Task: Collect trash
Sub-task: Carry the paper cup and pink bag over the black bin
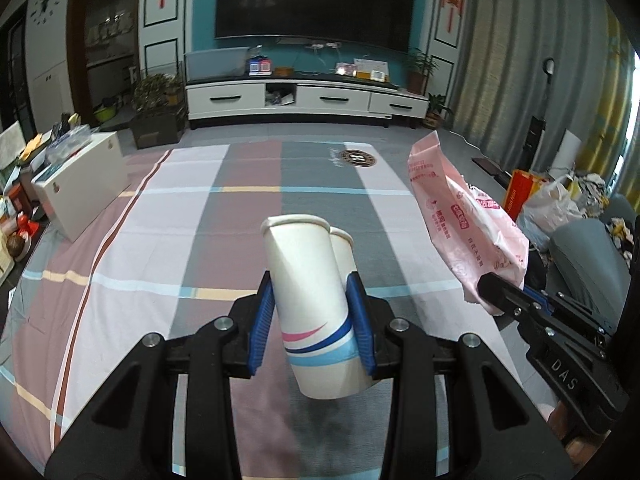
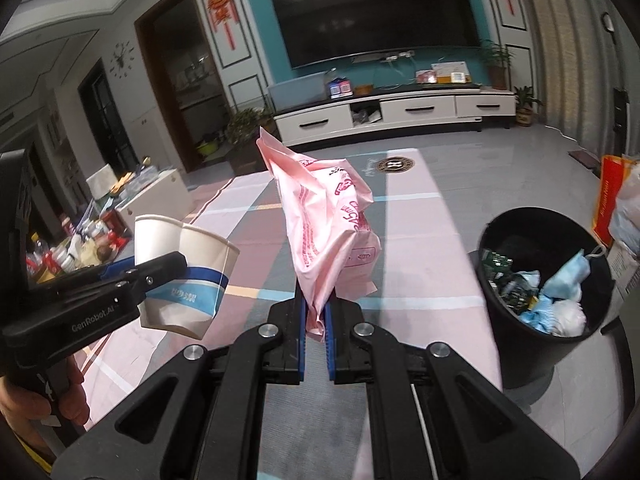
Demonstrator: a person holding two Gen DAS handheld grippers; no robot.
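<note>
Carrying trash: right gripper (image 2: 316,326) pinches pink plastic bag (image 2: 326,224), left gripper (image 1: 312,320) clamps two paper cups (image 1: 308,300); black trash bin (image 2: 540,344) sits beside table, nearer right hand.

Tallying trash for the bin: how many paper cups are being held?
2. Both sit in the left gripper: a front cup between its pads and a second cup tucked behind it. Others may be hidden.

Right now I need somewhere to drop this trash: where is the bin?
In the right wrist view, the black bin stands on the floor at right, beside the table.
</note>
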